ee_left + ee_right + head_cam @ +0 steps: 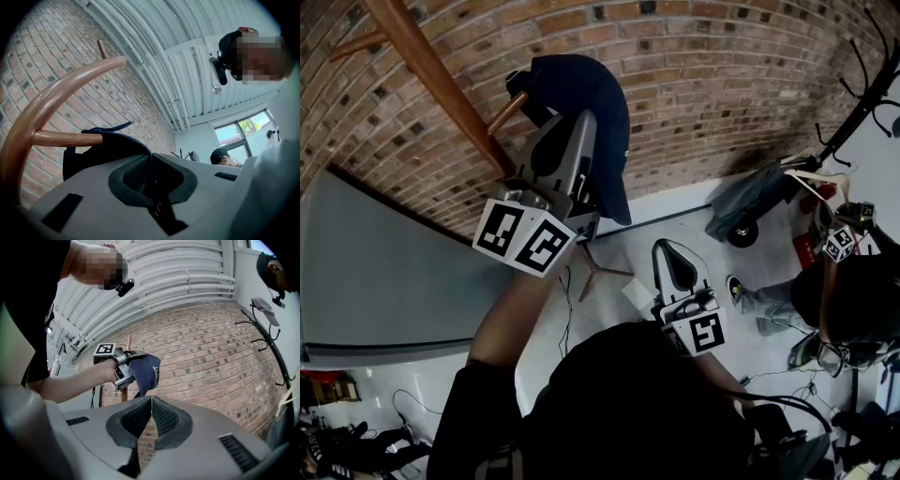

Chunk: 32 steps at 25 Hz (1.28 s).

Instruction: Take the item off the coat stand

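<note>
A navy cap (581, 94) hangs on a peg (508, 112) of the wooden coat stand (431, 66) in front of the brick wall. My left gripper (579, 120) is raised to it and shut on the cap's edge; dark fabric shows between its pads (136, 176). In the left gripper view the cap (103, 147) still sits over the peg (65, 138) of the curved stand (47, 93). The right gripper view shows the cap (146, 371) held up beside the stand. My right gripper (673, 251) hangs lower, shut, with nothing in it (151, 401).
A grey panel (384, 272) leans on the wall at the left. A black metal coat stand (853, 112) and a grey heap of clothing (750, 202) stand at the right. Another person (853, 291) with grippers is close by on the right.
</note>
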{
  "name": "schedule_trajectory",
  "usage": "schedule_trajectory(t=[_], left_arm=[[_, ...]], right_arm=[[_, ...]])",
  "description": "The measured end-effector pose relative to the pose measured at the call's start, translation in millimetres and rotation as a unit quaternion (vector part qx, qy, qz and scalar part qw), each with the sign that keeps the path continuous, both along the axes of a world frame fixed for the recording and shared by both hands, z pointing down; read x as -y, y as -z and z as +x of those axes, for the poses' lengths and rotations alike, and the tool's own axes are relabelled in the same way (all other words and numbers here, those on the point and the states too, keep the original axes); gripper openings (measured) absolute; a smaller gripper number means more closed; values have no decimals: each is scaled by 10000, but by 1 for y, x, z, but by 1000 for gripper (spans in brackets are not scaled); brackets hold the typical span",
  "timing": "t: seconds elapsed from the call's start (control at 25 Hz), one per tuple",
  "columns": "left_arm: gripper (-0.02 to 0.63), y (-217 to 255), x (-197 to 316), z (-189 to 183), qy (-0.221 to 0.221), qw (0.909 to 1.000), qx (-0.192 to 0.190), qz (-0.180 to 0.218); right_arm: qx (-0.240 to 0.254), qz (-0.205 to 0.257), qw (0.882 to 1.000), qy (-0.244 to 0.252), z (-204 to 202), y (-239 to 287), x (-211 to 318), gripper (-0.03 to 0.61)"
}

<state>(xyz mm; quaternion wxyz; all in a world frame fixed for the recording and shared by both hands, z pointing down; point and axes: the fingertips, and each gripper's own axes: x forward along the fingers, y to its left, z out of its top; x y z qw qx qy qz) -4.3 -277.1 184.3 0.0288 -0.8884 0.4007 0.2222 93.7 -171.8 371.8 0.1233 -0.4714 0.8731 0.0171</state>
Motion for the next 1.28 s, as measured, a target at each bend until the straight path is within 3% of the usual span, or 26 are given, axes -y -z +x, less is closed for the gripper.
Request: schedule_trajectory(t=[0.52, 1.28], left_arm=[[34, -6, -16, 13, -169, 9998, 65, 74], [34, -22, -33, 3, -261, 9997, 35, 12]], right_arm=[[-24, -25, 10000, -72, 1, -2, -8, 18], [-96, -237, 9997, 7, -13, -9, -29, 18]])
